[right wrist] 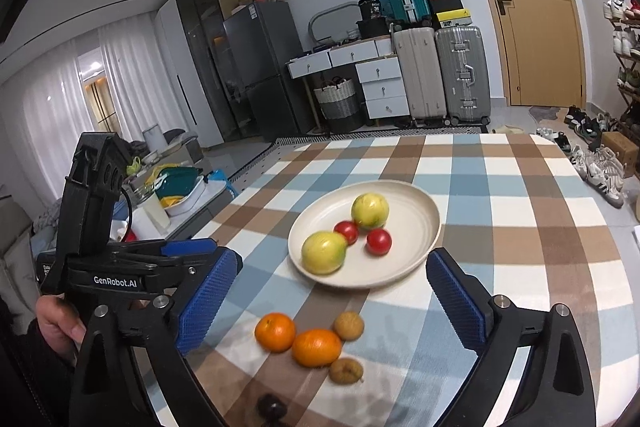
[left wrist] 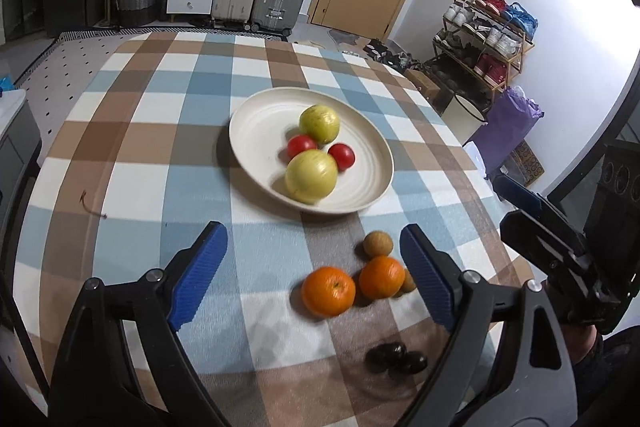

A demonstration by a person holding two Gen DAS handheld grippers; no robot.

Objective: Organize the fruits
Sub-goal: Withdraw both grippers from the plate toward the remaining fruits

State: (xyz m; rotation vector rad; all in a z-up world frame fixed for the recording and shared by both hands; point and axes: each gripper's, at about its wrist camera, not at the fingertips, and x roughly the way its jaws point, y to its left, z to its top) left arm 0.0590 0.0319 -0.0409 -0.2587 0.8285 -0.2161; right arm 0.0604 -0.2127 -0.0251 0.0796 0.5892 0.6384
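oranges before plate (apart)

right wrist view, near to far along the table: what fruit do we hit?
Dark fruit → lower brown fruit → oranges → upper brown fruit → near green fruit on the plate → tomatoes → far green fruit.

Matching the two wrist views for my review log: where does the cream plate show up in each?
Left wrist: the cream plate sits at centre, beyond the open tongs.
Right wrist: the plate is centre-right, above the oranges.
Shared landmark: the yellow-green fruit on its near side.
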